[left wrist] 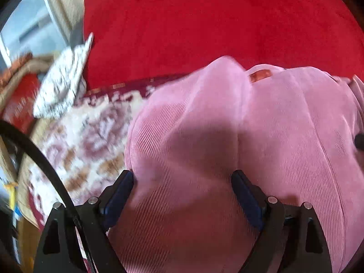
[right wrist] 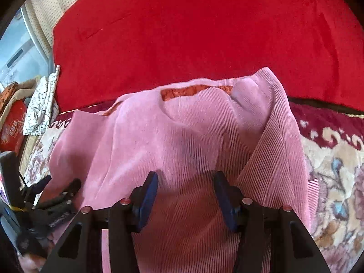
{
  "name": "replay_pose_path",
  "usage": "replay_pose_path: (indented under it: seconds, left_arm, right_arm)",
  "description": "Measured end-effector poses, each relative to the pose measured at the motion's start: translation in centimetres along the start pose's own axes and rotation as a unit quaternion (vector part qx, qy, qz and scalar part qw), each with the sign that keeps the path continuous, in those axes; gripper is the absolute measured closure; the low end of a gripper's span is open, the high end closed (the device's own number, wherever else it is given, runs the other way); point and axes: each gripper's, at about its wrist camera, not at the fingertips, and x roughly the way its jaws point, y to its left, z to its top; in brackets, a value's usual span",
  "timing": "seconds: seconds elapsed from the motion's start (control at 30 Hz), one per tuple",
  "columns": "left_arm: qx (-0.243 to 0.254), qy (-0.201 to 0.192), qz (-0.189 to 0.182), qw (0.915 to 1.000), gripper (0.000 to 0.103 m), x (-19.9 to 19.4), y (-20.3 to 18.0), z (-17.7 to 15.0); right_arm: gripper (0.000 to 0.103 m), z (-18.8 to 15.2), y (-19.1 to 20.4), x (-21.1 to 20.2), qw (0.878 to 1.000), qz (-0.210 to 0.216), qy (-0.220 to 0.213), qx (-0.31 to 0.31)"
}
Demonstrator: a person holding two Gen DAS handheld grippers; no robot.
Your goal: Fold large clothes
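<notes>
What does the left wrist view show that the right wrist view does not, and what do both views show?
Only the left wrist view shows a black cable curving past the left gripper.

Only the right wrist view shows the patterned rug to the right of the garment, with its blue flowers, and the other gripper from outside, low on the left.

Both show the pink corduroy garment, its orange lining, the red blanket behind it and a crackle-patterned white cloth at the left.

Rumpled pink corduroy garment (right wrist: 182, 141) on patterned blanket (right wrist: 336, 163)
</notes>
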Motion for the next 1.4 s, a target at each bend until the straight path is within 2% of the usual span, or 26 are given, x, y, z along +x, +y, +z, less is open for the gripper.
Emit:
replay_pose_path:
  seconds: [0.2,0.33,0.43,0.53,0.6,0.67,0.8,0.9,0.97,1.0,1.03,1.07,1.13,1.17,1.27,1.33,1.4]
  left_arm:
    - [-0.033,-0.029,-0.038,0.9983,0.014,-3.5,0.8,-1.0]
    - [-0.031,-0.036,-0.048,0.9977,0.014,-5.1,0.3,-2.2]
    - [-0.007,-0.021,-0.069,0.9974,0.014,-5.1,-1.2,-3.5]
    - [0.011,-0.004,-0.056,0.9984,0.014,-4.4,-2.4,-4.7]
    - [0.007,-0.003,-0.054,0.9985,0.014,-4.6,-2.3,-5.0]
    - [-0.012,0.002,-0.067,0.9977,0.014,-5.1,-1.6,-5.1]
    - [-0.046,-0.025,-0.086,0.9949,0.014,-6.8,-0.4,-5.2]
    - [-0.057,-0.049,-0.069,0.9948,0.014,-7.0,0.5,-4.7]
    - [-0.053,-0.012,-0.072,0.9960,0.014,-5.1,0.3,-4.6]
    - [-0.041,0.019,-0.070,0.9965,0.014,-3.7,-0.3,-4.7]
    - [-0.028,0.026,-0.062,0.9973,0.013,-3.0,-0.7,-4.8]
    - [-0.010,0.014,-0.043,0.9989,0.012,-3.0,-1.3,-4.8]
    - [0.016,-0.005,-0.014,0.9998,0.012,-3.7,-2.4,-4.7]
    - [0.024,-0.011,-0.005,0.9996,0.012,-4.0,-2.7,-4.8]
    - [0.001,-0.015,-0.015,0.9998,0.013,-4.7,-1.9,-4.7]
    - [-0.015,-0.028,-0.024,0.9992,0.012,-5.4,-1.3,-4.6]
    - [-0.023,-0.053,-0.023,0.9980,0.012,-6.3,-0.8,-4.5]
  right_arm:
    - [0.048,-0.3,-0.8,-4.5,0.999,0.012,-0.047,0.019]
    - [0.048,-1.5,-1.1,-8.0,0.997,0.019,-0.075,0.021]
    - [0.048,-3.7,-1.4,-8.0,0.998,0.000,-0.060,0.021]
    - [0.047,-5.7,-2.3,-5.5,0.999,-0.006,-0.002,0.034]
    - [0.048,-6.2,-2.4,-5.4,0.999,-0.009,-0.016,0.026]
    - [0.048,-6.2,-2.1,-6.3,0.999,-0.013,-0.020,0.022]
    - [0.048,-6.6,-2.6,-9.1,0.997,0.015,-0.068,0.037]
    - [0.048,-6.4,-2.8,-9.5,0.996,-0.002,-0.086,0.035]
    - [0.046,-6.5,-3.1,-8.0,0.998,-0.008,-0.055,0.037]
    - [0.046,-6.4,-3.4,-6.2,0.999,-0.006,-0.023,0.037]
    - [0.043,-6.5,-3.5,-5.0,0.999,-0.008,-0.012,0.035]
    - [0.043,-6.7,-3.3,-5.0,0.999,-0.013,-0.030,0.026]
    - [0.043,-6.2,-2.6,-5.2,0.999,-0.025,-0.028,0.010]
    - [0.043,-6.1,-2.6,-5.4,0.999,-0.019,-0.032,0.014]
    - [0.042,-6.0,-3.2,-6.3,0.998,-0.005,-0.046,0.032]
    - [0.042,-5.9,-3.9,-8.0,0.996,-0.005,-0.079,0.048]
    - [0.042,-5.8,-4.9,-9.2,0.991,-0.025,-0.112,0.062]
